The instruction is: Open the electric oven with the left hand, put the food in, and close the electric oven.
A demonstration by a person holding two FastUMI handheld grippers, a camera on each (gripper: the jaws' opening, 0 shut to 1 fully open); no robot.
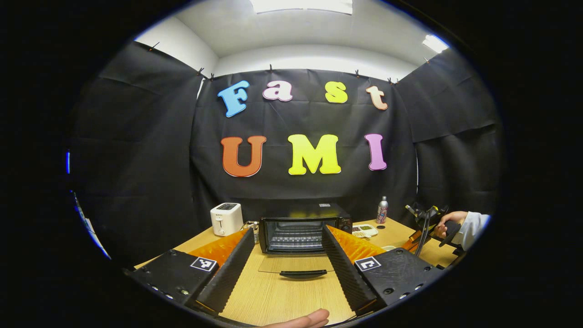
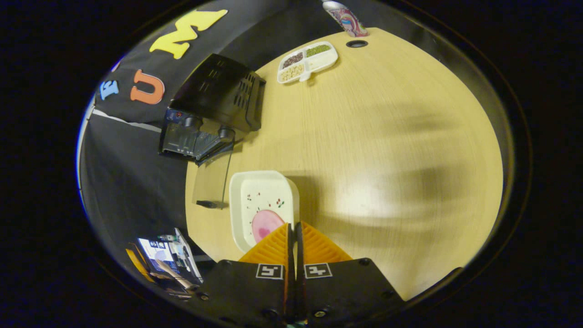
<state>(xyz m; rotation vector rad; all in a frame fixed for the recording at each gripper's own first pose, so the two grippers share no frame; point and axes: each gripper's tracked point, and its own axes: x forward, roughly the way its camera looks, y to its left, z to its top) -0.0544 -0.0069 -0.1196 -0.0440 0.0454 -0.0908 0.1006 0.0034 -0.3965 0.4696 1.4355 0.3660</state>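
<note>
At the bottom of the left gripper view, the left gripper (image 1: 288, 237) is spread wide, holding nothing. At 12 o'clock the electric oven (image 1: 304, 233) sits on the counter (image 1: 273, 296), door (image 1: 297, 264) down. The right gripper (image 2: 294, 225) is clenched over the dish (image 2: 262, 207); food (image 2: 266, 224) lies at 11 o'clock.

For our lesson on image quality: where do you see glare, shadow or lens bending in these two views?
Left gripper view: ceiling lights blow out white, and the booth walls bow outward. Right gripper view: a soft bright patch and blurry dark shadows lie on the table, whose edge curves strongly.
</note>
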